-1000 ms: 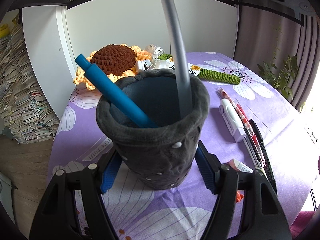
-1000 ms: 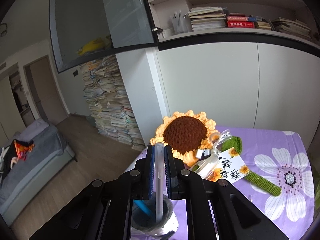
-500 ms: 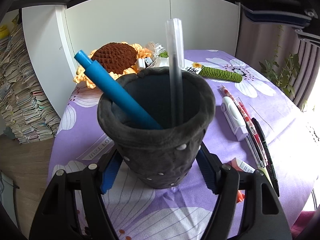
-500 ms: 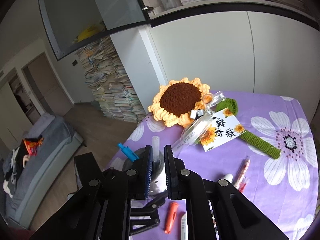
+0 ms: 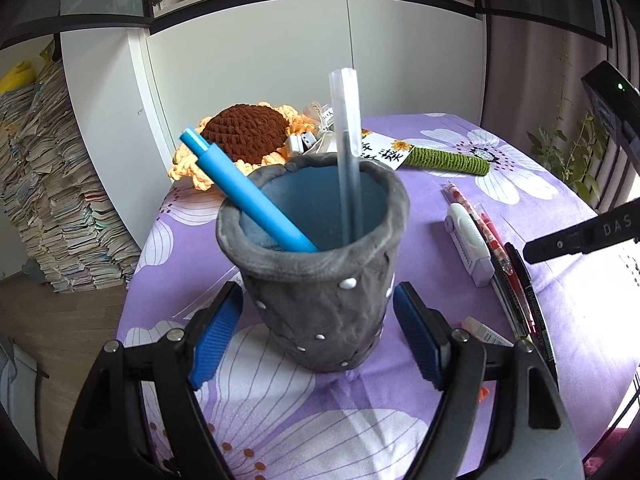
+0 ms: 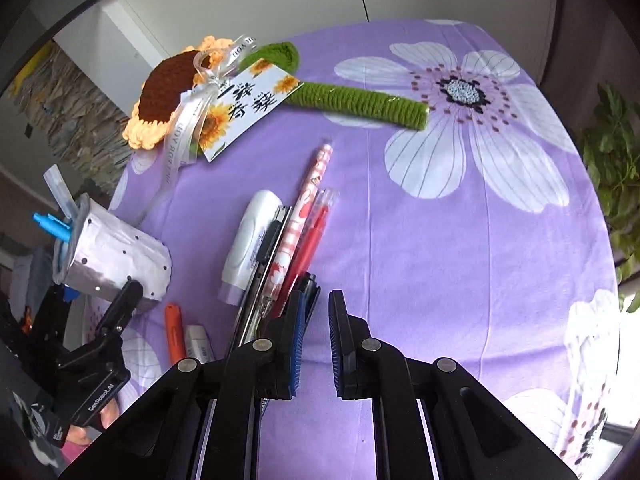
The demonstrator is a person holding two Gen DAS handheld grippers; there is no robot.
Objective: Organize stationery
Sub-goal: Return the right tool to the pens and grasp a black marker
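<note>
A grey felt pen cup (image 5: 320,304) stands upright on the purple flowered tablecloth (image 5: 280,420), between the fingers of my left gripper (image 5: 318,292). Its jaws are opening, and both blue pads stand just clear of the cup's sides. A blue pen (image 5: 240,192) and a translucent grey pen (image 5: 348,152) lean inside the cup. My right gripper (image 6: 323,300) is shut and holds nothing. It points down at the cloth, beside the near ends of a red pen (image 6: 312,240) and a pink patterned pen (image 6: 304,216). A white correction tape (image 6: 248,240) lies left of them.
A crochet sunflower (image 6: 160,92) with a green stem (image 6: 360,100) and a gift card lies at the table's far side. An orange item (image 6: 173,332) and a small white eraser (image 6: 198,344) lie near the cup (image 6: 116,256). A potted plant (image 6: 616,152) stands past the right edge.
The right gripper let go of the translucent pen, which now stands in the cup, and swung right and down over the loose pens. The left pads drew apart from the cup.
</note>
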